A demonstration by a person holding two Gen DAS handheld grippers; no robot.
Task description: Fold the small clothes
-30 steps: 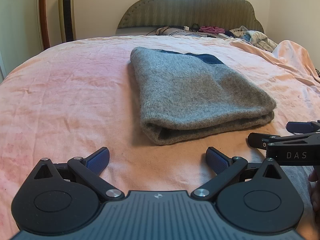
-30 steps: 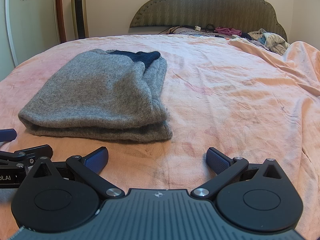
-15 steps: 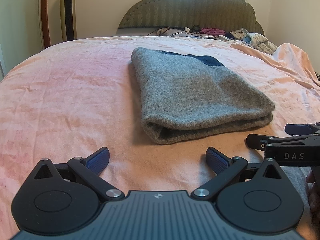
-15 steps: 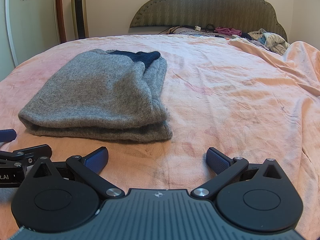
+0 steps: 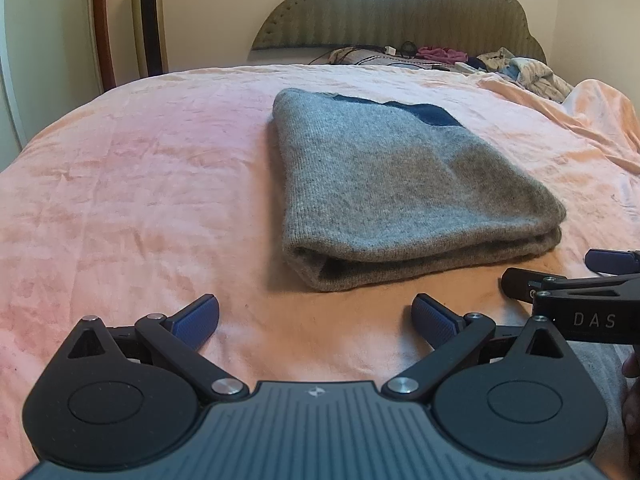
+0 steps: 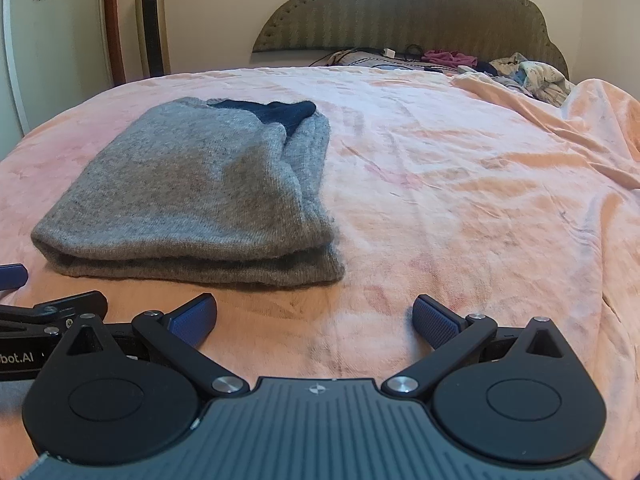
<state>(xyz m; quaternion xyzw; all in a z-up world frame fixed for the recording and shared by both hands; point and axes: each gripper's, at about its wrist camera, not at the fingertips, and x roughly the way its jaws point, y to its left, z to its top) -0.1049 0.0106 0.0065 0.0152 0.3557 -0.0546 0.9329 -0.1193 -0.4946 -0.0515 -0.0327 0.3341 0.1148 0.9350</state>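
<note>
We hold our left gripper (image 5: pixel 316 314) low over the pink bedspread (image 5: pixel 140 184), its two blue-padded fingers spread wide with nothing between them but bare cover. Our right gripper (image 6: pixel 314 314) sits the same way, fingers wide apart and holding nothing, just above the spread at the near edge of the bed. The grey knitted garment (image 5: pixel 400 184) lies folded flat on the bedspread ahead of both grippers, apart from them, its thick folded edge facing us with layers stacked one over another. A dark navy part (image 5: pixel 420 112) shows at its far end. In the left wrist view the garment lies ahead and to the right of our left gripper; in the right wrist view it (image 6: pixel 192 196) lies ahead and to the left of our right gripper, so it rests roughly between the two. Each gripper shows at the edge of the other's view, close alongside. Beyond the garment the bedspread runs to a scalloped olive headboard (image 6: pixel 412 12), with a heap of mixed clothes (image 6: pixel 524 74) and cables at its foot. A tall gold tower fan (image 6: pixel 150 20) stands against the wall at the far left.
</note>
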